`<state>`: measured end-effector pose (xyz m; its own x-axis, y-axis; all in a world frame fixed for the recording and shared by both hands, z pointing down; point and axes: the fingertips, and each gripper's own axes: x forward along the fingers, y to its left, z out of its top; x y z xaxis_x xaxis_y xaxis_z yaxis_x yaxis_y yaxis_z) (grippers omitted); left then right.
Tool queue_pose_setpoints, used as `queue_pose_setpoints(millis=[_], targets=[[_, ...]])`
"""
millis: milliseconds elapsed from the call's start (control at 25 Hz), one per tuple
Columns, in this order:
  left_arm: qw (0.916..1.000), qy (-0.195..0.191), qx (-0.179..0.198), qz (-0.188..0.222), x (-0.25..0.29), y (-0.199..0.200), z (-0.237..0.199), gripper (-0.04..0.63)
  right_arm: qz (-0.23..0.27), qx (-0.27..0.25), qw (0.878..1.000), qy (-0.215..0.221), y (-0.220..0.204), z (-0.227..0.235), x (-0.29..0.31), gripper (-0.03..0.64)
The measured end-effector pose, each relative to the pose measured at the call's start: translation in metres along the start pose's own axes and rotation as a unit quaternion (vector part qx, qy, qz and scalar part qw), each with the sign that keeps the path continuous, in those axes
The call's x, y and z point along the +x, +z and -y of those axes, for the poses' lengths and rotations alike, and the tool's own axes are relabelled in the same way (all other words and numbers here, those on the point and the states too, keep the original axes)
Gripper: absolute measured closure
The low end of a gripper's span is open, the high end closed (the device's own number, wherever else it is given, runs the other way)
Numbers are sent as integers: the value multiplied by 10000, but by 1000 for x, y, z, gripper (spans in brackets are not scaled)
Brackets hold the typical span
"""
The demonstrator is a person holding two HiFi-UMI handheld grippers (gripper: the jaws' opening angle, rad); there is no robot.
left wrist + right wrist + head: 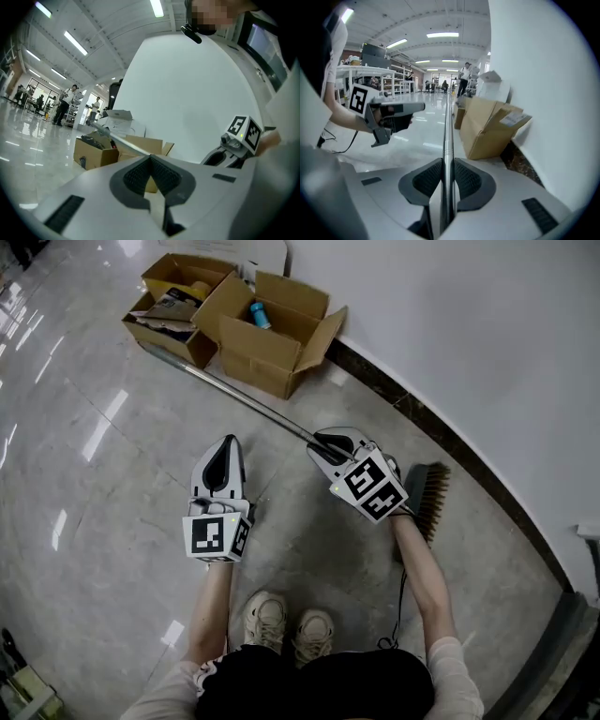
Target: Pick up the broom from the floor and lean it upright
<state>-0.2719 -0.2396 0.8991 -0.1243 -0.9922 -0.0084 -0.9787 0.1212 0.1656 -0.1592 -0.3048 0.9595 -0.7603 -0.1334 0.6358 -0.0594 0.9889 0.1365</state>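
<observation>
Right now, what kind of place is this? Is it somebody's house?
Not a house. It is probably a big workshop or lab hall: long strip lights on a high ceiling, work benches, people standing far off, and a wide shiny floor.

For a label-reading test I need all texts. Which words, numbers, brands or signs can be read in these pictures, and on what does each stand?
No text can be read anywhere.
White sticker on the cardboard box flap: print too blurred.
Dark package in the far cardboard box: print too small.
Marker cubes: black-and-white square patterns only, no words.
</observation>
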Motion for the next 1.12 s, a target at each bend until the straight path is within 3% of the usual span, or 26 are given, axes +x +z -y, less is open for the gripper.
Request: queue_pose_setpoints(millis=[200,400,480,560,720,880,960,1120], targets=[[9977,-582,62,343,6,25,51,549,942,317,9883,-1159,38,37,-90,522],[9915,-1175,23,562,10,38,109,549,1586,705,9450,-2771,40,67,-205,522],[9886,-1395,-75,554,11,40,134,549,1853,917,9175,-3397,33,77,-254,522],[9840,-1675,-149,582,13,43,158,549,2033,1182,8817,-4090,18,90,-301,522],[9753,-2126,15,605,9,49,191,549,2584,1827,7956,-5165,-16,100,-381,522],[9710,-2330,95,534,4,47,209,549,3238,2245,7157,-5767,-41,95,-436,522],[9695,-2398,58,513,2,44,215,549,3398,2405,6916,-5903,-51,95,-451,522],[9689,-2439,1,427,0,39,215,549,3454,2488,6739,-6039,-57,99,-455,522]])
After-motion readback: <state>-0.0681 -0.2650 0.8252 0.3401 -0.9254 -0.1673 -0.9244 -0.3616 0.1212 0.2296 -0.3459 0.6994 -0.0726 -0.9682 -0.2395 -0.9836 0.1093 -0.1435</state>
